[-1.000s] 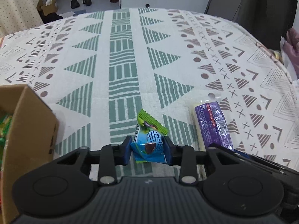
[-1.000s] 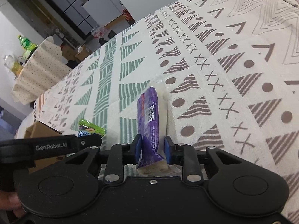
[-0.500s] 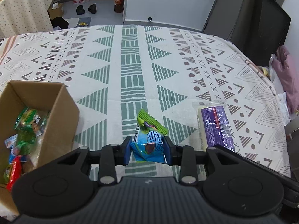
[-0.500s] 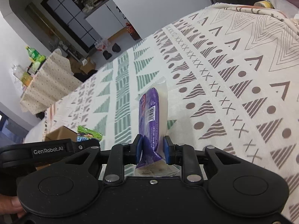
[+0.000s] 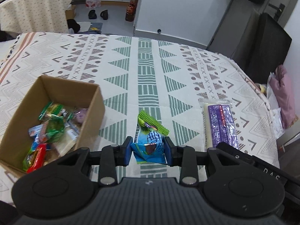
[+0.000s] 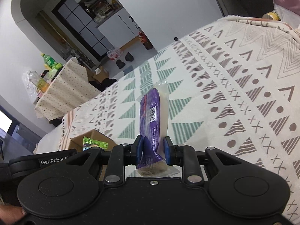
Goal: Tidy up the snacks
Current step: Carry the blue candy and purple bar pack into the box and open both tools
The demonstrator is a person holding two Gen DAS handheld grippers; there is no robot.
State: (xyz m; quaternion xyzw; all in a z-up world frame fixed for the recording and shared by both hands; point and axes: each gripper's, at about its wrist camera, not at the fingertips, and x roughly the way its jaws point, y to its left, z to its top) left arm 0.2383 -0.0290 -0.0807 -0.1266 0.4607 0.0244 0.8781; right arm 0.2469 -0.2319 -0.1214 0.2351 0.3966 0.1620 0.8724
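Note:
My left gripper [image 5: 149, 151] is shut on a small blue and green snack packet [image 5: 150, 140], held above the patterned tablecloth. To its left stands an open cardboard box [image 5: 93, 110] with several wrapped snacks inside. My right gripper [image 6: 152, 151] is shut on the near end of a long purple and white snack bar [image 6: 152, 112], lifted off the cloth and pointing away. The same purple bar [image 5: 221, 123] shows at the right of the left wrist view. The green packet [image 6: 94, 144] and the box [image 6: 91, 136] peek over the left gripper in the right wrist view.
The table [image 5: 150, 65] carries a cream cloth with green and brown triangles. Pink fabric and plastic bags [image 5: 281, 97] lie past the right edge. A dotted-cloth table [image 5: 35, 9] stands at the back left, with shoes and bottles on the floor behind.
Both grippers have risen with their snacks. In the left wrist view the cardboard box has come fully into sight, and more of the room beyond the table shows.

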